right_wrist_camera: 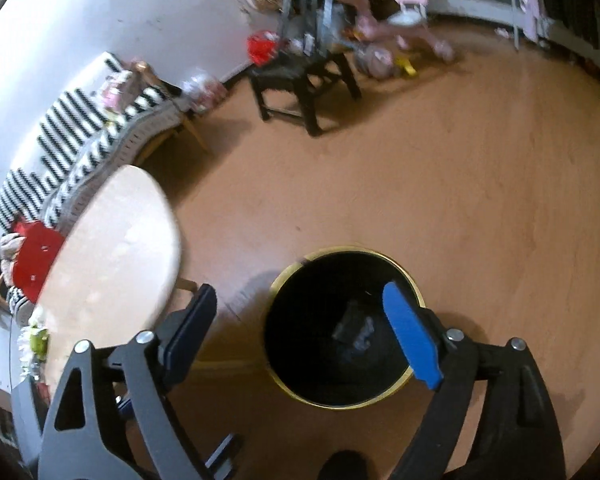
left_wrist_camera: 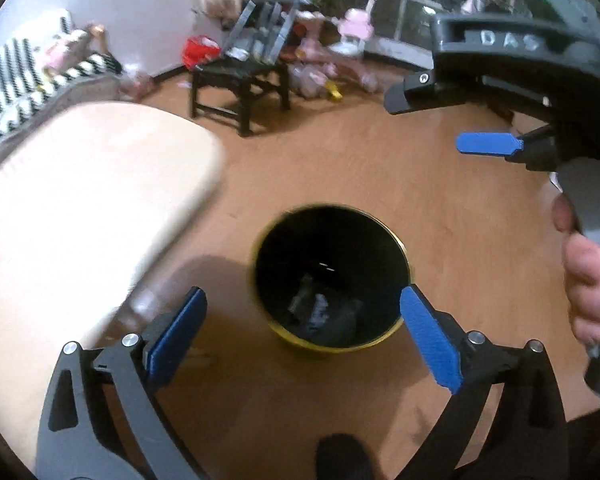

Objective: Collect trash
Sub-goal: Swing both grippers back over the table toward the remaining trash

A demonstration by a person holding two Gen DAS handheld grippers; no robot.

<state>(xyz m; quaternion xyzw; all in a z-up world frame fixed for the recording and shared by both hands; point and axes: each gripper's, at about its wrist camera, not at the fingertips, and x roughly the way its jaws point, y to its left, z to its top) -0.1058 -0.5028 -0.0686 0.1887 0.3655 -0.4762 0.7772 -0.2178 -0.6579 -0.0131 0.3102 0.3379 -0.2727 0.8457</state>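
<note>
A black trash bin with a gold rim (left_wrist_camera: 400, 240) stands on the wooden floor, seen from above in both views (right_wrist_camera: 414, 292). Dark crumpled trash (left_wrist_camera: 320, 312) lies at its bottom and also shows in the right wrist view (right_wrist_camera: 354, 330). My left gripper (left_wrist_camera: 302, 304) is open and empty, held above the bin's mouth. My right gripper (right_wrist_camera: 300, 304) is open and empty above the bin too. In the left wrist view the right gripper (left_wrist_camera: 452, 120) shows at the upper right with a hand on its handle.
A pale round table (left_wrist_camera: 80, 208) is at the left, also in the right wrist view (right_wrist_camera: 116, 240). A dark wooden stool (left_wrist_camera: 240, 80), pink toys (left_wrist_camera: 352, 28) and a striped sofa (right_wrist_camera: 72, 152) stand farther back. Wooden floor surrounds the bin.
</note>
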